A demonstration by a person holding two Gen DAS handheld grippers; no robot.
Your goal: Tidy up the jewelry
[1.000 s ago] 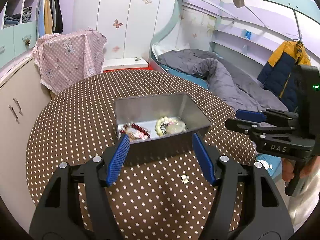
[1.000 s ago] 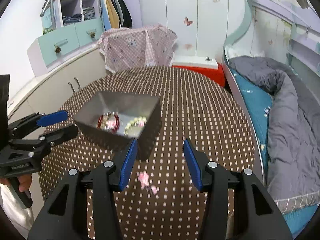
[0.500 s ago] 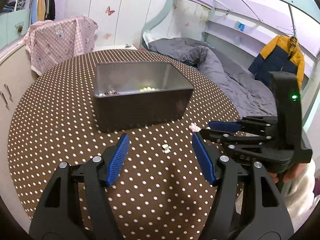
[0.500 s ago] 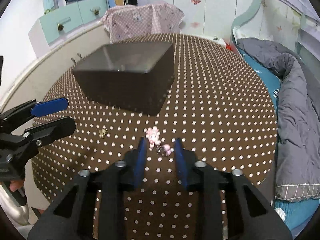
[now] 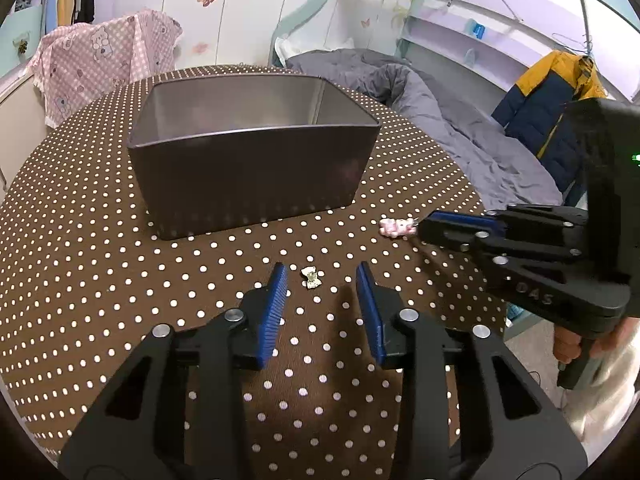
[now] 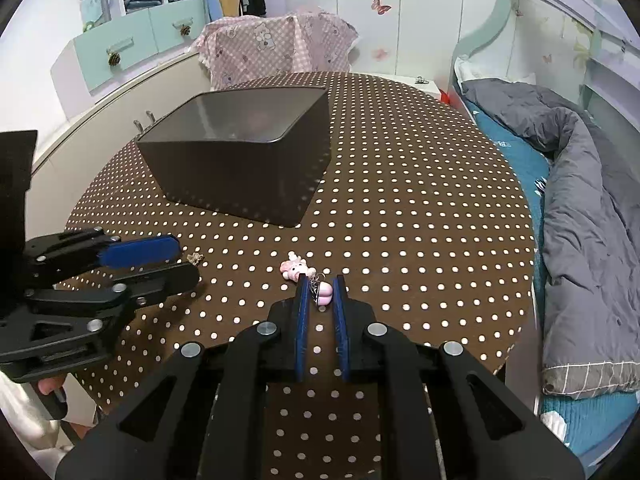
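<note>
A child's bedroom with butterfly stickers on the white wardrobe doors surrounds a round table [image 5: 100,248] covered in brown cloth with white dots, and a bed with a rumpled grey duvet [image 6: 588,184] stands just beside it. A dark rectangular metal box [image 5: 248,184] sits on the cloth, its insides hidden from both low views. Near the box's front lie two small pieces of jewelry, well apart from each other: a pink charm [image 6: 298,270] with a short chain, and a tiny pale earring [image 5: 311,278]. The right gripper [image 6: 320,296] has its blue pads nearly pressed together, pinching the rounded pink end of the charm while the rest of the charm rests on the cloth beyond the tips. The left gripper [image 5: 322,284] has just been closing; its jaws are partly spread with the earring lying on the cloth ahead of the gap between the tips, neither pad touching it. A yellow and navy jacket [image 5: 548,112] hangs by the bed
</note>
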